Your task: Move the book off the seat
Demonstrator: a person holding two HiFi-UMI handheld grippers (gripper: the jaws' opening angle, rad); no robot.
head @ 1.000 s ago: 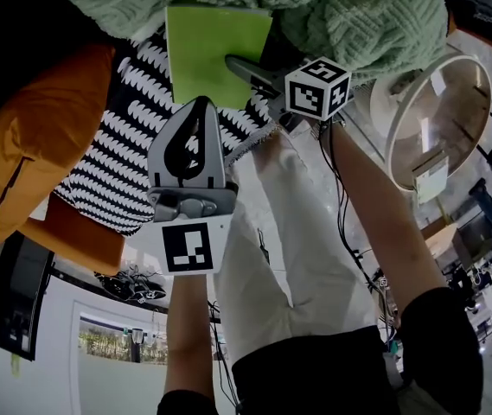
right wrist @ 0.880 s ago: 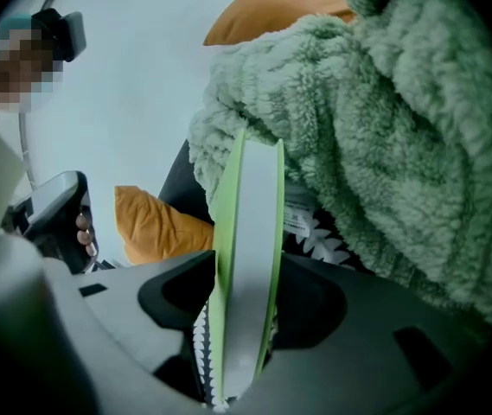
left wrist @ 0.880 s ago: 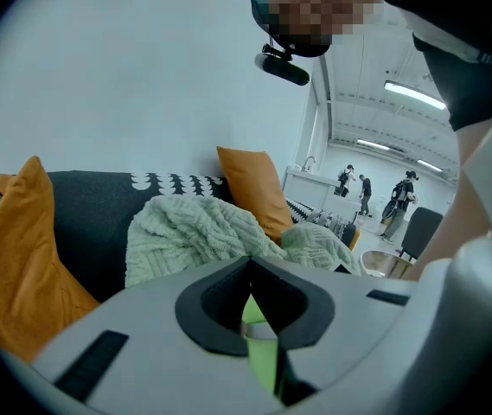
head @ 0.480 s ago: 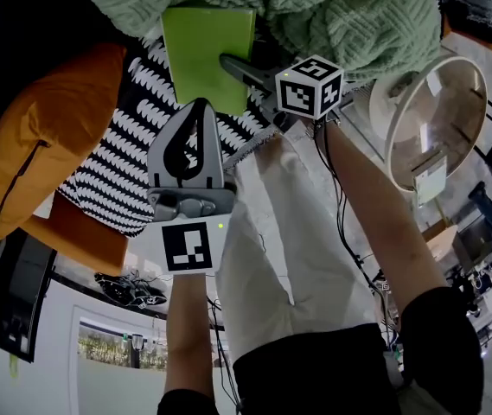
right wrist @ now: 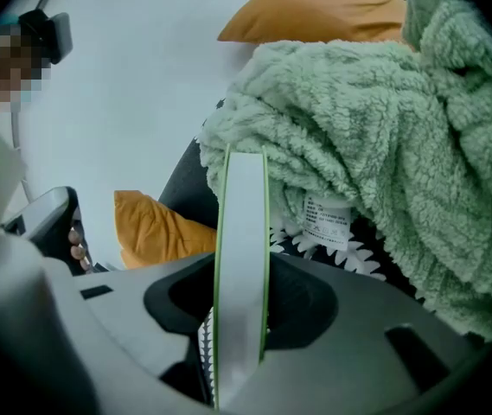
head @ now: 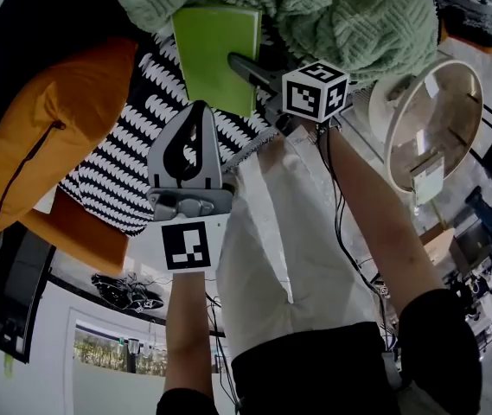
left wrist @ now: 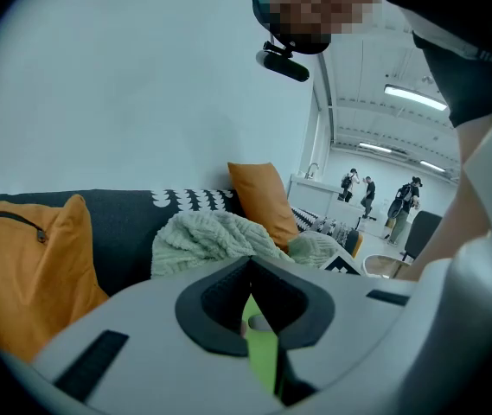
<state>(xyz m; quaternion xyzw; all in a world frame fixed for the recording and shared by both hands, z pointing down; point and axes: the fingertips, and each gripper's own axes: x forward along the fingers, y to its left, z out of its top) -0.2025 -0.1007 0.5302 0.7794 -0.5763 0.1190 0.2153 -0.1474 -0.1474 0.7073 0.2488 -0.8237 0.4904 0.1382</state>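
Green book (head: 218, 54), far edge perhaps under the fleece blanket (head: 358, 20) (underside unseen)

Pretty basic room tbh: a dark sofa (left wrist: 129, 223) against a plain white wall (left wrist: 142, 76). From the head view there's an orange cushion (head: 51, 128) at 10 o'clock on a black-and-white patterned cover (head: 133, 171). A fluffy green blanket (head: 358, 15) sits at 1, a round side table (head: 453, 102) at 3 and a window (head: 107, 348) at 7. Strip lights (left wrist: 414, 98) run along the ceiling.
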